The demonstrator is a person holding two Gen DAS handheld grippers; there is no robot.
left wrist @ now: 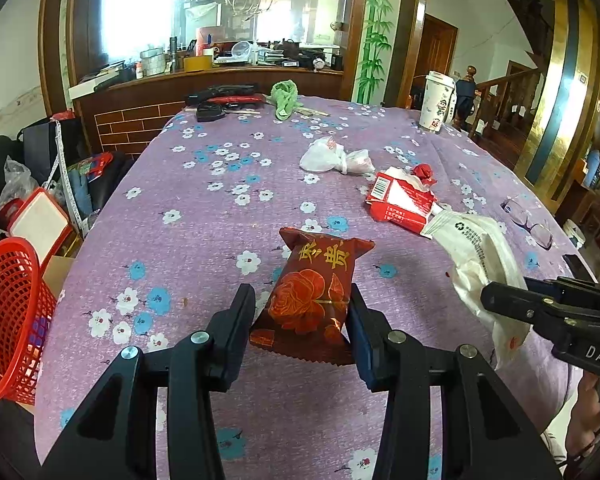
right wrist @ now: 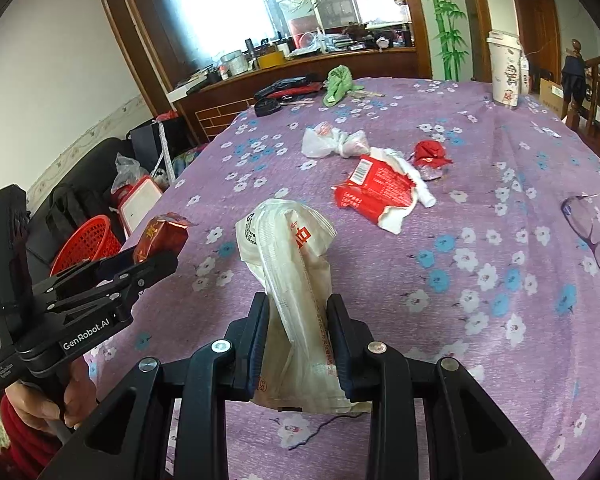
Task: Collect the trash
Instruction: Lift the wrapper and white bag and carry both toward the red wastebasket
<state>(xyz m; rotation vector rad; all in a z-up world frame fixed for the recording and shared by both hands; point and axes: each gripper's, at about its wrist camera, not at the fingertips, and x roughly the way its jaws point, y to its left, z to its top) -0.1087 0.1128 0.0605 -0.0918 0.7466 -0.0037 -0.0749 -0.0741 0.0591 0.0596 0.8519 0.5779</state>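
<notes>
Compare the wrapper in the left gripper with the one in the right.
The red snack packet is dark red with gold characters and a rose; the white wrapper is pale with small print. The packet looks plump, the wrapper limp and crumpled. Each is pinched between a gripper's jaws.
</notes>
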